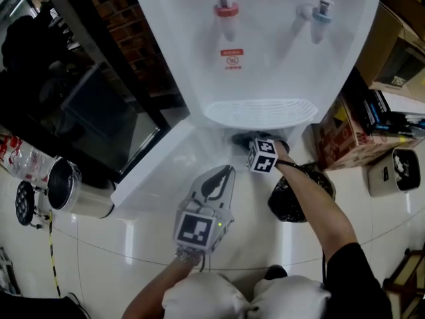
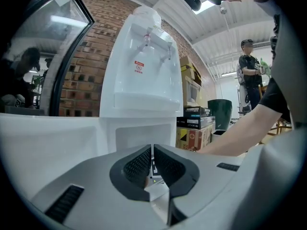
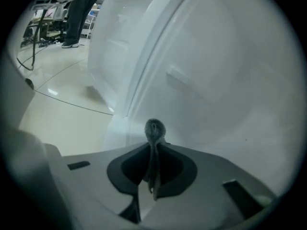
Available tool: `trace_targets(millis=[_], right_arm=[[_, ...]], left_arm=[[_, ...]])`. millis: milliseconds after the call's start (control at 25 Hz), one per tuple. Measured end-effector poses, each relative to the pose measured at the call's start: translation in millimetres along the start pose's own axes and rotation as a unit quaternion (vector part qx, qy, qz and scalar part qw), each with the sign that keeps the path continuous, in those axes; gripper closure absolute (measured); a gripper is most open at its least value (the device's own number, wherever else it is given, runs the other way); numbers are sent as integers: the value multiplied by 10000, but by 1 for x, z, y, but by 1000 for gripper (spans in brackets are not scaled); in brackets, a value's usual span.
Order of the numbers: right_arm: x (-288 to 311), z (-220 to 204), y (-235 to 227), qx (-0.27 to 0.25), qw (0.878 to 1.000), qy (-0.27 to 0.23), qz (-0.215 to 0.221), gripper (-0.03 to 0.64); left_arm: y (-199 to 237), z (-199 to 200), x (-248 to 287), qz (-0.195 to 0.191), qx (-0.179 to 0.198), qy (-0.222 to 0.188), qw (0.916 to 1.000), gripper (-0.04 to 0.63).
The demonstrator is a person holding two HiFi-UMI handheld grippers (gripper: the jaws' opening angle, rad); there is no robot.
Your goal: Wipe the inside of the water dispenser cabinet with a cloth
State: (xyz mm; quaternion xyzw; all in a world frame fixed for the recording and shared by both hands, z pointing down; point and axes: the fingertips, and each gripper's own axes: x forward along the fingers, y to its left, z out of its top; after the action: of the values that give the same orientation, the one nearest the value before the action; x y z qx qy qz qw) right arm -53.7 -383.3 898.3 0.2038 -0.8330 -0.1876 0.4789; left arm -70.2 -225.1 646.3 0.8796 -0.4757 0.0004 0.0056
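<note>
We face the white water dispenser (image 1: 265,58), its cabinet door (image 1: 159,168) standing open to our left. Our right gripper (image 3: 154,145) is inside the cabinet, just under the drip tray (image 1: 260,113). Its jaws are clamped on a grey cloth (image 3: 154,128) — a bunched fold pokes out past the fingertips, close to the white inner wall (we cannot tell whether it touches). From the head view only the gripper's marker cube and our forearm show at the cabinet's mouth.

Our left gripper (image 1: 224,173) hangs over the floor in front of the opening, near the door's inner face. Its jaws are pressed together with nothing between them.

Above, the red tap (image 1: 226,10) and the blue tap (image 1: 321,13) sit side by side on the dispenser's front. A black bag (image 1: 292,195) lies on the floor by the dispenser's right front corner, under our right forearm. Cardboard boxes (image 1: 345,138) stand against the dispenser's right side. A steel pot (image 1: 66,188) sits on the floor beyond the door's outer edge — and in the left gripper view a person (image 2: 250,75) stands well behind the boxes.
</note>
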Motion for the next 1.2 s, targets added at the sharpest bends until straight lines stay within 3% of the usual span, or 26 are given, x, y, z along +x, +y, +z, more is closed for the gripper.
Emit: trace_targets(millis=[200,320,400,640,840,960,1200], right_arm=[[-13,-10,53,-406,9955,243,822,595],[-28,-10,70,-704,9915,244,1063,595],[-37,-5,63,-752,9924,131,960,595],[-25,2,3,-269,9996,6,47,595],[-4,7,0,-138,9998,131,-3,595],[2,-6,14,-149,9991,333,225,595],[-16,-16,73,-681,9903,452,1121,595]], left_arm=[[-1,1,2,2,-15,-23,10000,574],[-5,4,5,-33,-16,-51,10000,574],[-6,4,6,-49,6,-67,10000,575],[-10,2,9,-82,27,-45,10000,574],[-8,1,4,-54,87,44,9999,574],[-5,2,1,-3,62,49,10000,574],[-2,4,2,37,8,-31,10000,574]])
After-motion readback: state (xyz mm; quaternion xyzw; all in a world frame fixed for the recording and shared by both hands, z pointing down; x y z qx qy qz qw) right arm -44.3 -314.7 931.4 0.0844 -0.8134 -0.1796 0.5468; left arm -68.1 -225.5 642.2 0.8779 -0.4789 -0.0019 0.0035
